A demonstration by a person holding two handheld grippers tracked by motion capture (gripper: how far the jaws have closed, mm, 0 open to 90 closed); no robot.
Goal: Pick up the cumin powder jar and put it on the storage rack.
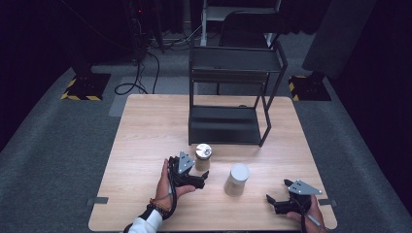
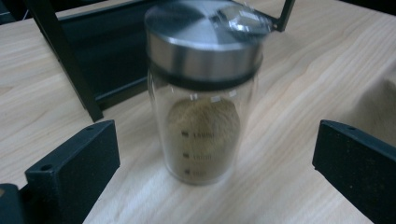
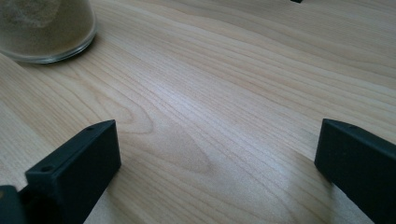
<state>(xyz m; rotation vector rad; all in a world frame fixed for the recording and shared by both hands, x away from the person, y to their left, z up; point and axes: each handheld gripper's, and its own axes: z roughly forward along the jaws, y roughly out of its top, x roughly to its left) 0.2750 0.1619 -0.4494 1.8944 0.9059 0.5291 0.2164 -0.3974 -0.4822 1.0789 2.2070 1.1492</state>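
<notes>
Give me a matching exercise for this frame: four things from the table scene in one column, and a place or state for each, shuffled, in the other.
Things:
1. jar with the steel lid
2. jar with the white lid
3. black metal shelf
4. right gripper

Places or states:
A. stands at the far half of the table
B. open, near the table's front right corner
C. between the open jaws of the left gripper
D. in the middle, between the two grippers

Pairs: 1-C, 2-D, 3-A, 4-B
</notes>
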